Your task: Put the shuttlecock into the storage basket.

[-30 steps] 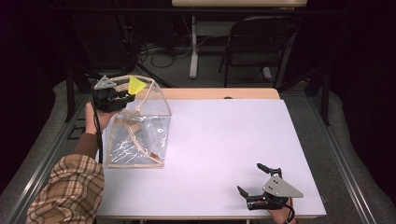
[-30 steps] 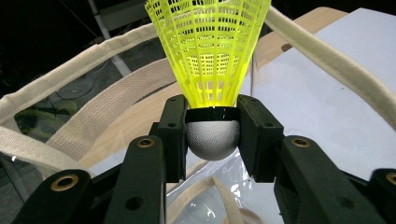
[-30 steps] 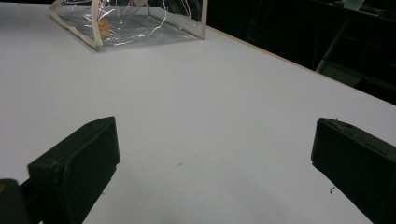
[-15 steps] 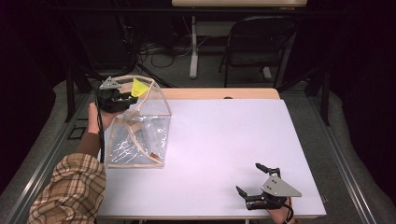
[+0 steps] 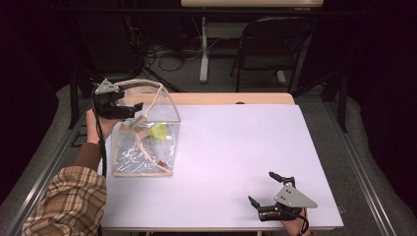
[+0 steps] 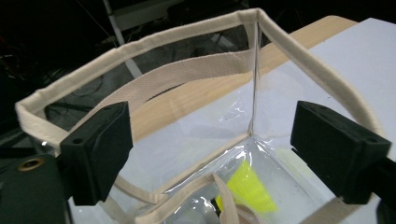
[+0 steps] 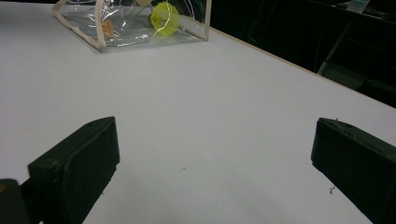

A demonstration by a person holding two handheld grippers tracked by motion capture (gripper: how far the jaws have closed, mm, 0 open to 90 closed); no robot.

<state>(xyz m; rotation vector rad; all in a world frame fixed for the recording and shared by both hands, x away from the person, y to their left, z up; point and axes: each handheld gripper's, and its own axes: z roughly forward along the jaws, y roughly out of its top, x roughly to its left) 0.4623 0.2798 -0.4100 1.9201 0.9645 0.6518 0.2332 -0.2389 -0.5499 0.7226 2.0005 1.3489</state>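
clear plastic tote bag [image 5: 145, 142] with cream fabric trim sits on the left side of the white table [image 5: 236, 147], mouth up and open, and there's a yellow shuttlecock [image 5: 159, 131] lying down inside it on the bottom. left gripper [image 5: 129, 106] hangs right over the bag's rim at the far left corner, and its jaws have just been opening, they stand wide apart now with nothing pinched between them. in the left gripper view you look straight down into the bag between the two black pads, with the shuttlecock [image 6: 246, 189] below and one cream handle strap [image 6: 187, 77] arching across the far side. right gripper [image 5: 269, 189] is way off on its own at the near right corner of the table, well apart from the bag, jaws spread wide over bare tabletop, holding nothing. from the right gripper view the bag [image 7: 135, 23] and shuttlecock [image 7: 164, 17] are off in the distance. plaid sleeve [image 5: 64, 201] comes in at the bottom left.
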